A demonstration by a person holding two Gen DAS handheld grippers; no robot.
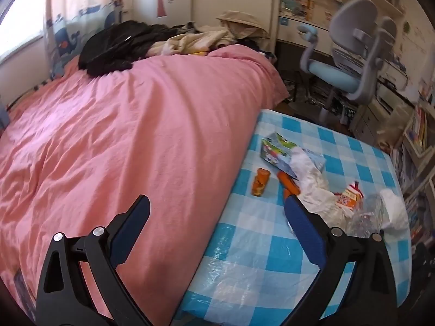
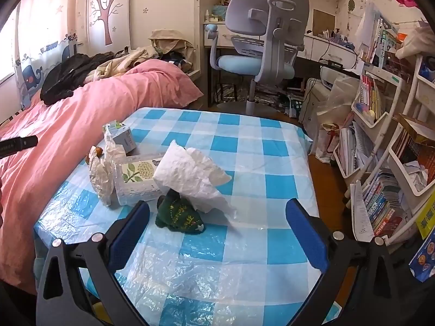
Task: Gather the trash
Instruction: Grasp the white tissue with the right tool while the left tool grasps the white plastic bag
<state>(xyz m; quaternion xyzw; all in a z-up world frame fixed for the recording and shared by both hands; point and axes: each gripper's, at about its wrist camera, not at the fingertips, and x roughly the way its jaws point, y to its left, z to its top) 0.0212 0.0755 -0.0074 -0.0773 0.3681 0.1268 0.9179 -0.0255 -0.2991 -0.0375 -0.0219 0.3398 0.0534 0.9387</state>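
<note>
A small table with a blue-and-white checked plastic cover (image 2: pixel 244 146) holds the trash. In the right wrist view a white crumpled paper (image 2: pixel 190 176) lies over a dark green wrapper (image 2: pixel 179 214), beside a white basket (image 2: pixel 136 179), crumpled tissue (image 2: pixel 102 174) and a small carton (image 2: pixel 123 135). My right gripper (image 2: pixel 217 217) is open, just short of the green wrapper. In the left wrist view I see a carton (image 1: pixel 277 149), orange peels (image 1: pixel 261 182), white tissue (image 1: pixel 312 187), a snack wrapper (image 1: pixel 350 195) and clear plastic (image 1: pixel 367 217). My left gripper (image 1: pixel 217 214) is open over the bed and table edge.
A bed with a pink duvet (image 1: pixel 108 135) lies left of the table, with dark clothes (image 1: pixel 114 46) piled at its far end. A grey and blue desk chair (image 2: pixel 261 40) stands behind the table. Bookshelves (image 2: pixel 386 135) crowd the right side.
</note>
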